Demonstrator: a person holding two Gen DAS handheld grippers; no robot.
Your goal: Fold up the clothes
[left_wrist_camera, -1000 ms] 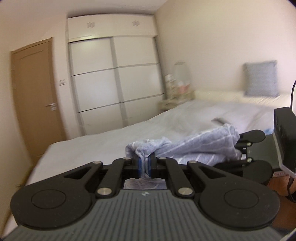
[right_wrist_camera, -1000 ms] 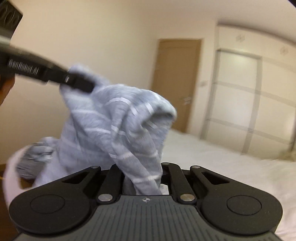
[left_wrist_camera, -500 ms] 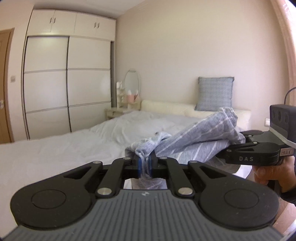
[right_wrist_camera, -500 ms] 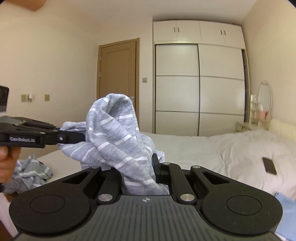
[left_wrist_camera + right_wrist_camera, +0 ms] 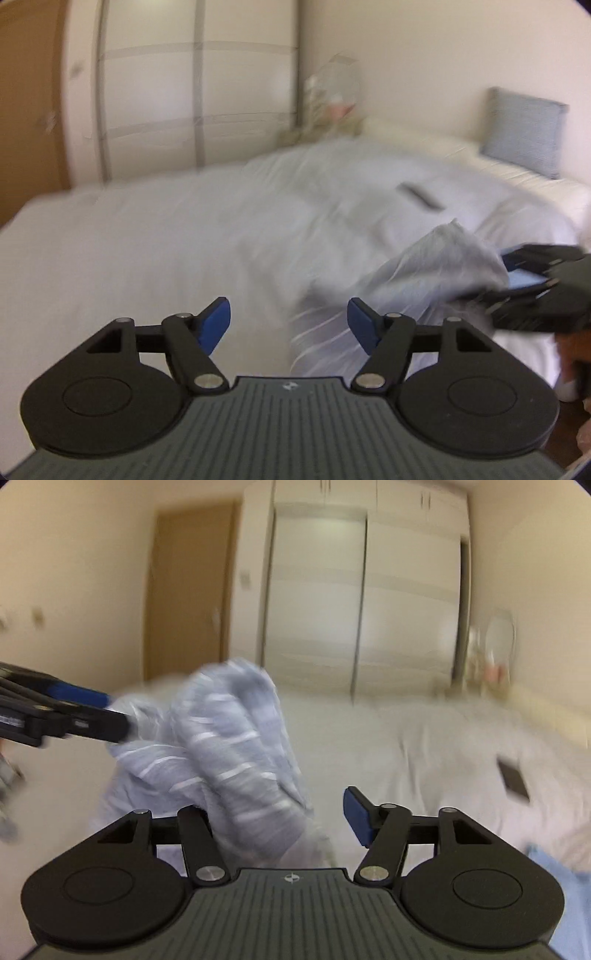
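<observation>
Garment: grey striped top (image 5: 229, 753), bunched and airborne above the white bed (image 5: 147, 258), between the two grippers.
Left gripper (image 5: 289, 325): released, blue pads spread wide, nothing between them.
Right gripper (image 5: 280, 823): released; cloth drapes over its left finger, unclamped.
Step in hand: letting the top drop onto the bed.
Technique: the operator should let it settle flat, clear of the phone (image 5: 512, 775), then regrasp at seams or corners.
Change: half a second ago both grippers were clenched on the cloth; now both have let go.
</observation>
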